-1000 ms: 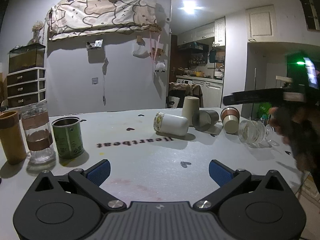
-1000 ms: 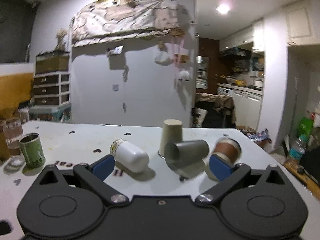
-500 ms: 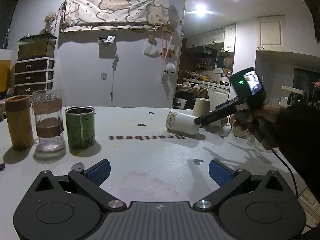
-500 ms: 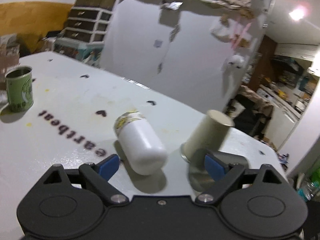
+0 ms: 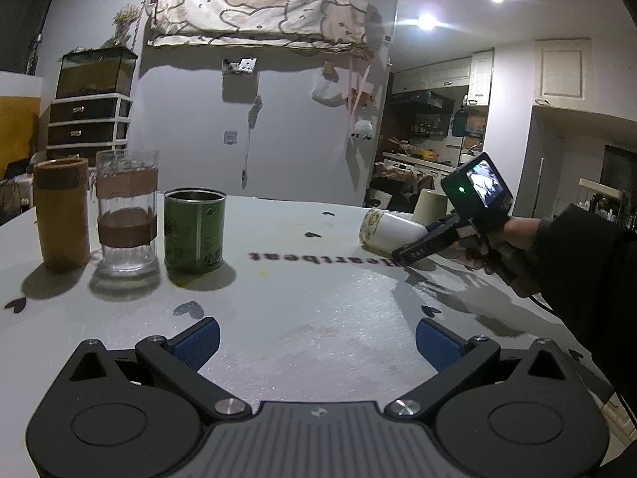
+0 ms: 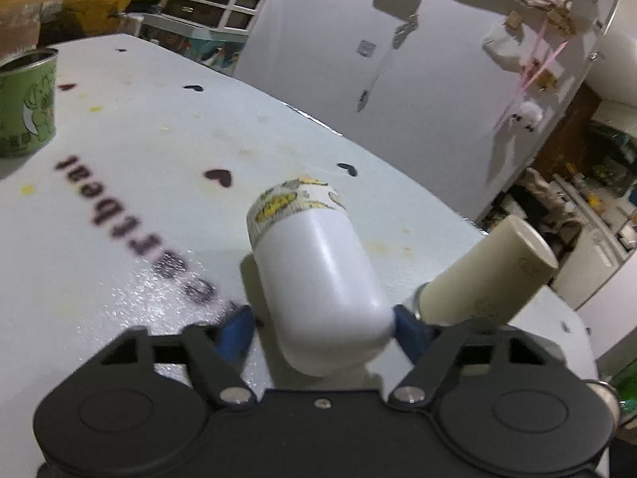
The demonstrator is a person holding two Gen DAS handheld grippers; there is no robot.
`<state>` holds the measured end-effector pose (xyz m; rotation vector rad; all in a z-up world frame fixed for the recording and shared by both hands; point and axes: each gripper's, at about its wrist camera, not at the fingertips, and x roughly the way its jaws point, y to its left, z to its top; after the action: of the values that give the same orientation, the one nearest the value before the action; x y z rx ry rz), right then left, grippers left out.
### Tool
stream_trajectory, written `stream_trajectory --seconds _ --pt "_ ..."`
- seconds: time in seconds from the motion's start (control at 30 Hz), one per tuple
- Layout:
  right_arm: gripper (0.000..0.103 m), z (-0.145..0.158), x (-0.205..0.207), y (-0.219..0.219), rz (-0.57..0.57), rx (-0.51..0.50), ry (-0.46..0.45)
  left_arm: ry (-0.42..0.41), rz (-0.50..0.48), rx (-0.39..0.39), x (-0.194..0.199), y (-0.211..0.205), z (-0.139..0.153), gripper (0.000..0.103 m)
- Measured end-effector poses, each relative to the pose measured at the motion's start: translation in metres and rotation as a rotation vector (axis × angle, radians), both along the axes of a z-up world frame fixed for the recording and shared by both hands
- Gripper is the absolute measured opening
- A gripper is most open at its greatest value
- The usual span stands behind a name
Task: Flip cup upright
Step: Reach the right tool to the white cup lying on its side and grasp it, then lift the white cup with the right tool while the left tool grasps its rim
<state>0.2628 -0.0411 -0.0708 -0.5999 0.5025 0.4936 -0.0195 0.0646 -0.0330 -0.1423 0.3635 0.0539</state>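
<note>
At centre frame the white cup [image 6: 318, 275] lies on its side between the right gripper's [image 6: 322, 328] spread fingers; the left gripper [image 5: 316, 338] hangs wide apart, holding nothing.

A grey wall [image 5: 302, 127] carries a draped cloth [image 5: 254, 12]; drawers [image 5: 89, 123] stand left, kitchen cabinets [image 5: 438, 75] right, ceiling lights [image 5: 426, 22] glare.
</note>
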Motion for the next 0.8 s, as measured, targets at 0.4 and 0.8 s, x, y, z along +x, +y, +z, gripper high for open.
stream_trajectory --seconds 0.4,0.8 --pt "0.065 0.002 -0.127 -0.03 -0.16 0.278 0.11 0.025 0.021 -0.069 -0.002 0.008 -0.002 0.103" --pt "0.065 -0.004 -0.271 -0.036 -0.227 0.49 0.196 0.076 -0.103 -0.262 0.01 0.009 0.003 0.101"
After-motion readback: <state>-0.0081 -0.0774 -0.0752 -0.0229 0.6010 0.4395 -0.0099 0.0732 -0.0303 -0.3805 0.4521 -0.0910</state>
